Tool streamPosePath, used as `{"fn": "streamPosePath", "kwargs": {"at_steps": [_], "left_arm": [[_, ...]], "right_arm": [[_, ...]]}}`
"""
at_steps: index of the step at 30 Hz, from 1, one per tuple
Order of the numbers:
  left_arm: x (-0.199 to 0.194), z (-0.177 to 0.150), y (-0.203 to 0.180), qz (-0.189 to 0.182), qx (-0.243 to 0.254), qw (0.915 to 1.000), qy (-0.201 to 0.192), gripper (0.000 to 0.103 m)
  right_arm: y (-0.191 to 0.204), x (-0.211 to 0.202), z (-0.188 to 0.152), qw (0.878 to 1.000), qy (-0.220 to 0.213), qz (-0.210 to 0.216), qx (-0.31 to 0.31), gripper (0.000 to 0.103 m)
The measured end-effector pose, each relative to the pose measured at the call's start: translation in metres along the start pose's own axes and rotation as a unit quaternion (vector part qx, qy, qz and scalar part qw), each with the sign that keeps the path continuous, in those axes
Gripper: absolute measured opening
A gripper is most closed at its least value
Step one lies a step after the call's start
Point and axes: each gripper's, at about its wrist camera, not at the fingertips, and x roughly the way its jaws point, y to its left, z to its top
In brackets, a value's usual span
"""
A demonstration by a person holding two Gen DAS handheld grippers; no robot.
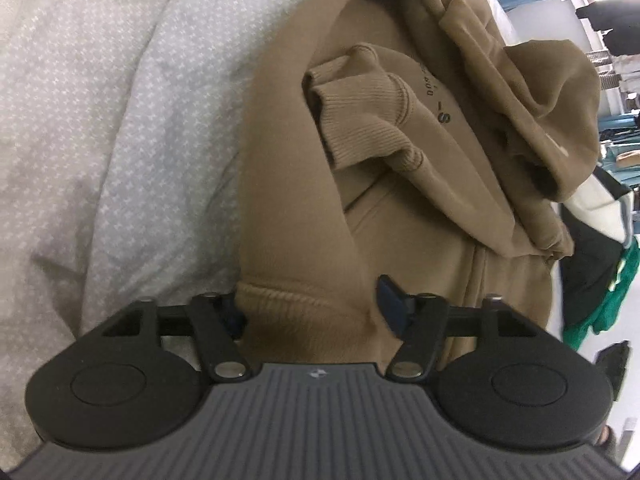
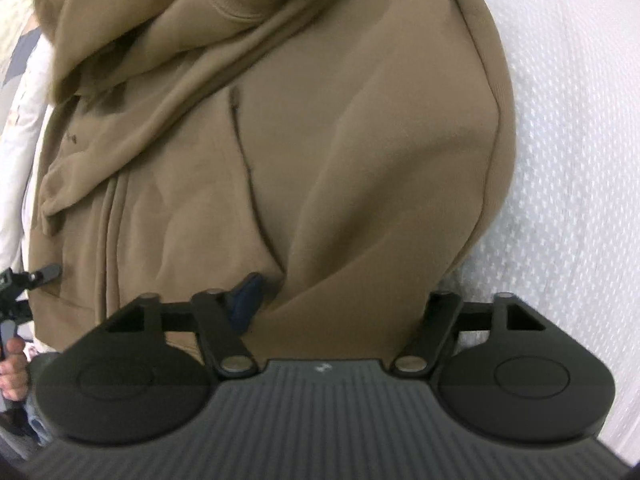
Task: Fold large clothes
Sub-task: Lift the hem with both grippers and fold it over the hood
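A tan hoodie [image 1: 420, 208] lies crumpled on a white patterned bedsheet [image 1: 100, 120]. One ribbed cuff [image 1: 360, 120] rests folded across its chest, with the hood [image 1: 552, 100] bunched to the right. My left gripper [image 1: 312, 304] is shut on the ribbed hem, which fills the gap between its fingers. In the right wrist view the hoodie [image 2: 280, 140] covers most of the frame. My right gripper [image 2: 344, 292] is closed on a thick fold at the hoodie's edge. Its left fingertip [image 2: 246, 292] presses into a crease, and cloth hides the right one.
The bedsheet [image 2: 568, 160] stretches away beside the hoodie. A green garment [image 1: 616, 292] and dark clothes lie off the right edge in the left wrist view. The other gripper [image 2: 40, 276] and a person's hand [image 2: 12, 364] show at the left edge.
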Motion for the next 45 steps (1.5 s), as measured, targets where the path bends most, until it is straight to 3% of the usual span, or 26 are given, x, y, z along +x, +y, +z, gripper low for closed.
{"fn": "streamPosePath", "kwargs": {"at_steps": [1, 2, 3, 6, 9, 13, 16, 21, 25, 31, 40, 44, 45], "left_arm": [[0.001, 0.001, -0.001, 0.008, 0.003, 1.0000, -0.002, 0.049], [0.001, 0.001, -0.003, 0.013, 0.012, 0.9998, -0.003, 0.043], [0.001, 0.000, -0.005, 0.013, 0.026, 0.9996, -0.008, 0.036], [-0.011, -0.003, -0.011, 0.010, 0.052, 0.9980, -0.035, 0.029], [-0.027, -0.005, -0.007, -0.034, 0.035, 0.9969, -0.062, 0.025], [-0.051, -0.002, 0.004, -0.095, -0.001, 0.9910, -0.095, 0.022], [-0.073, -0.002, 0.004, -0.118, -0.023, 0.9832, -0.137, 0.019], [-0.107, -0.004, -0.001, -0.157, -0.050, 0.9676, -0.191, 0.018], [-0.137, -0.014, 0.003, -0.188, -0.057, 0.9564, -0.216, 0.018], [-0.182, -0.060, 0.014, -0.221, -0.035, 0.9456, -0.236, 0.018], [-0.215, -0.163, 0.043, -0.272, -0.003, 0.9294, -0.249, 0.018], [-0.220, -0.180, 0.042, -0.270, -0.003, 0.9279, -0.257, 0.017], [-0.223, -0.178, 0.041, -0.272, 0.001, 0.9228, -0.272, 0.014]], "right_arm": [[0.002, -0.004, -0.002, 1.000, -0.010, -0.005, -0.008, 0.054], [0.003, -0.007, -0.004, 1.000, -0.023, -0.012, -0.010, 0.040], [0.003, -0.013, -0.008, 0.999, -0.039, -0.017, -0.008, 0.036], [0.006, -0.024, -0.014, 0.998, -0.063, -0.006, -0.028, 0.024], [0.002, -0.043, -0.017, 0.994, -0.097, 0.034, -0.035, 0.014], [-0.014, -0.080, -0.023, 0.986, -0.140, 0.081, -0.035, 0.013], [-0.015, -0.109, -0.023, 0.974, -0.186, 0.117, -0.047, 0.012], [-0.020, -0.151, -0.026, 0.943, -0.261, 0.198, -0.061, 0.012], [-0.027, -0.177, -0.036, 0.922, -0.295, 0.243, -0.062, 0.012], [-0.036, -0.211, -0.068, 0.897, -0.322, 0.297, -0.054, 0.012], [-0.068, -0.222, -0.146, 0.878, -0.340, 0.336, -0.021, 0.012], [-0.076, -0.217, -0.169, 0.873, -0.349, 0.340, 0.003, 0.012], [-0.077, -0.214, -0.169, 0.874, -0.347, 0.341, 0.012, 0.012]]}}
